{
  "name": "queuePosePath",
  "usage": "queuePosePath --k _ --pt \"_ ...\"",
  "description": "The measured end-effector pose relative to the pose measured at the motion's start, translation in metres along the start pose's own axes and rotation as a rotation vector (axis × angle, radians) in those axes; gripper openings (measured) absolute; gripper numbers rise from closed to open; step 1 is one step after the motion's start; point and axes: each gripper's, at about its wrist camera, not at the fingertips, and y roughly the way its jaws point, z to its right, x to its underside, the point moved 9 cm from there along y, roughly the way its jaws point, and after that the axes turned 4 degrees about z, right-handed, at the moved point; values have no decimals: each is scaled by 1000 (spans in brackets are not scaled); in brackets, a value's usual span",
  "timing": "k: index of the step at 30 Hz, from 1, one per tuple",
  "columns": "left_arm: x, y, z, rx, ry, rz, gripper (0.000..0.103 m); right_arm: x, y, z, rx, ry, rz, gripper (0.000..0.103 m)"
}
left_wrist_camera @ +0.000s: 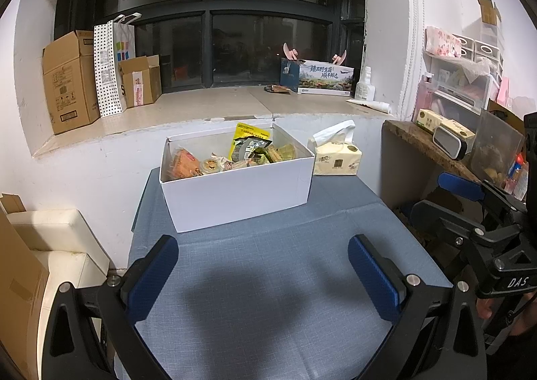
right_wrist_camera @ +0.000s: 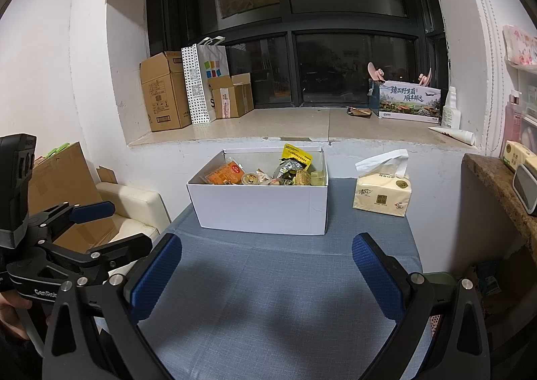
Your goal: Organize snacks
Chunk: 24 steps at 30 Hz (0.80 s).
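2 wrist views, side by side, both facing white box [left_wrist_camera: 235, 192] [right_wrist_camera: 261, 209]

Left gripper [left_wrist_camera: 263, 274] low in frame, blue pads [left_wrist_camera: 152, 276] spread wide, nothing between them. Right gripper [right_wrist_camera: 266, 274] likewise low in frame, pads [right_wrist_camera: 377, 276] wide apart and empty. Each visible side-on at the other view's edge: right at far right, left at far left, jaws parted.

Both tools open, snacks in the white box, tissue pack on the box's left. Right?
Not quite: the tissue pack sits right of the box, as the right wrist view shows. Left tool and right tool are open, and snacks are in the box.
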Motion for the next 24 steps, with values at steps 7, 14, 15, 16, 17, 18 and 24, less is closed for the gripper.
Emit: queuePosePath --k 7,14,15,16,17,18,24 --pt "0 1 1 2 6 -2 103 0 0 0 -1 1 -1 103" --pt "0 1 2 3 8 -4 103 0 0 0 0 1 -2 103" --pt "0 1 2 3 9 -4 103 0 0 0 0 1 -1 103" --pt "0 1 2 3 10 -4 103 0 -1 0 -1 1 -1 103" --pt "1 1 2 4 11 -4 103 0 0 0 -1 1 -2 103" --pt "1 1 2 3 11 -4 103 0 0 0 0 0 -1 103" --pt "1 1 1 3 9 -6 103 1 0 0 0 2 -2 103"
